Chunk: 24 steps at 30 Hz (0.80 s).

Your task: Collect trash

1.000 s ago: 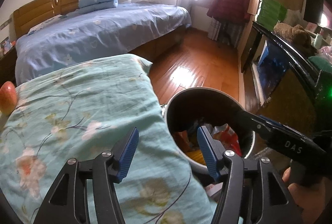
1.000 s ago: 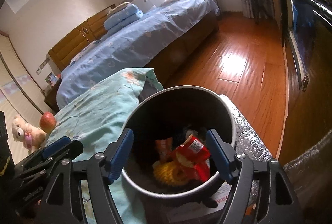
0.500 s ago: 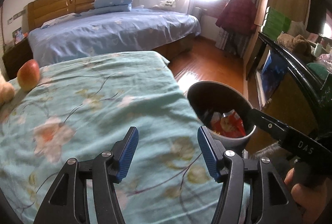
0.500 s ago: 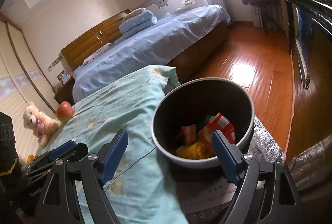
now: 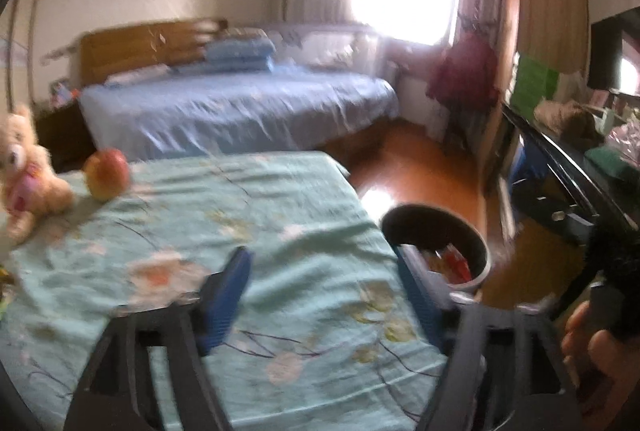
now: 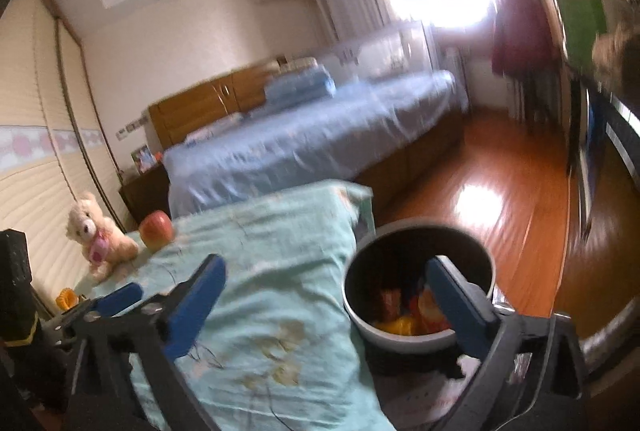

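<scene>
A round trash bin (image 5: 474, 239) (image 6: 400, 243) stands beside the table's right edge. Red and yellow snack wrappers (image 6: 408, 311) lie inside it; they also show in the left wrist view (image 5: 450, 261). My left gripper (image 5: 326, 291) is open and empty above the green floral tablecloth (image 5: 240, 223). My right gripper (image 6: 328, 307) is open and empty, with its right finger over the bin. Both views are blurred. The left gripper's blue fingertip (image 6: 120, 297) shows in the right wrist view.
An apple (image 5: 107, 173) (image 6: 157, 230) and a teddy bear (image 5: 26, 167) (image 6: 98, 235) sit at the table's far left. A blue bed (image 5: 240, 111) lies beyond. A wooden floor (image 6: 500, 199) and a dark TV stand (image 5: 568, 167) are on the right.
Both grippers have pulled back and up from the bin. The bin looks smaller and the apple and teddy bear have come further into view. Both grippers stay open.
</scene>
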{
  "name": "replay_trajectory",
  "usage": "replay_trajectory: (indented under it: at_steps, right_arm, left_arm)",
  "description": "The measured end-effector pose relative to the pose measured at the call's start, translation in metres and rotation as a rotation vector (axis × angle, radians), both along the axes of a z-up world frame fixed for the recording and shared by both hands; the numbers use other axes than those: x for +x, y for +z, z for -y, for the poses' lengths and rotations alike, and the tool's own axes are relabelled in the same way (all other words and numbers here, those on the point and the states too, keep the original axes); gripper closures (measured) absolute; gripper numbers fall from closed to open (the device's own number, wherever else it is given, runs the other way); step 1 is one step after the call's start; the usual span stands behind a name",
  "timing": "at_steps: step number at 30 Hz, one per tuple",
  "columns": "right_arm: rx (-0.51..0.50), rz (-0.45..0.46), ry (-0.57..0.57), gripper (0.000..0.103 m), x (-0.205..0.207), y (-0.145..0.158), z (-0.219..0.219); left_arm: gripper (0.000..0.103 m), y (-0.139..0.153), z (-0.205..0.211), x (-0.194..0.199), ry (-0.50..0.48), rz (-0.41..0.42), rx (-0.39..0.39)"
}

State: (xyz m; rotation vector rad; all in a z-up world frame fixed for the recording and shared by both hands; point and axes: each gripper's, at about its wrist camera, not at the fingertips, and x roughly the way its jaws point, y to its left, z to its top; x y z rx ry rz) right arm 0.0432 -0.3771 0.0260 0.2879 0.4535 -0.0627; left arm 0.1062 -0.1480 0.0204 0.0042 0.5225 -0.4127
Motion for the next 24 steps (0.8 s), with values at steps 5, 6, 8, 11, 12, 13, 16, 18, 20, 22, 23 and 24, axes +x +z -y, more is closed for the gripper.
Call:
replay_trajectory:
  at_steps: [5, 6, 8, 11, 12, 13, 16, 18, 20, 22, 23, 24]
  right_arm:
    - [-0.1, 0.042, -0.01, 0.0, -0.003, 0.001, -0.017]
    - [-0.105, 0.043, -0.012, 0.0, -0.002, -0.003, -0.018]
    - [-0.101, 0.039, -0.016, 0.0, 0.001, -0.015, -0.019]
    - [-0.094, 0.032, -0.019, 0.0, 0.003, -0.03, -0.02]
    - [-0.095, 0.026, -0.019, 0.0, 0.004, -0.036, -0.021]
    - [-0.1, 0.022, -0.02, 0.0, 0.005, -0.04, -0.021]
    - [-0.108, 0.016, -0.015, 0.0, 0.003, -0.046, -0.023]
    - [-0.112, 0.008, -0.013, 0.0, 0.004, -0.049, -0.025]
    - [-0.114, 0.005, -0.012, 0.0, 0.004, -0.05, -0.026]
    - [-0.119, 0.007, -0.014, 0.0, 0.003, -0.048, -0.027]
    - [-0.122, 0.007, -0.014, 0.0, 0.003, -0.048, -0.027]
    - [-0.124, 0.006, -0.016, 0.0, 0.003, -0.047, -0.028]
  left_arm:
    - [0.008, -0.004, -0.013, -0.022, 0.071, 0.106, 0.011]
    - [0.008, -0.006, -0.014, -0.024, 0.08, 0.116, 0.016]
    - [0.008, -0.012, -0.014, -0.029, 0.098, 0.13, 0.024]
    - [0.008, -0.019, -0.012, -0.036, 0.121, 0.157, 0.038]
    - [0.007, -0.021, -0.01, -0.036, 0.131, 0.166, 0.046]
    - [0.005, -0.023, -0.008, -0.037, 0.139, 0.172, 0.051]
    - [0.003, -0.028, -0.002, -0.037, 0.152, 0.187, 0.06]
    - [0.003, -0.031, 0.0, -0.039, 0.158, 0.203, 0.071]
    - [0.002, -0.033, 0.002, -0.041, 0.166, 0.212, 0.077]
    - [0.002, -0.034, 0.002, -0.04, 0.169, 0.214, 0.08]
    - [0.002, -0.034, 0.002, -0.041, 0.176, 0.216, 0.084]
    - [0.002, -0.034, 0.002, -0.042, 0.177, 0.216, 0.082]
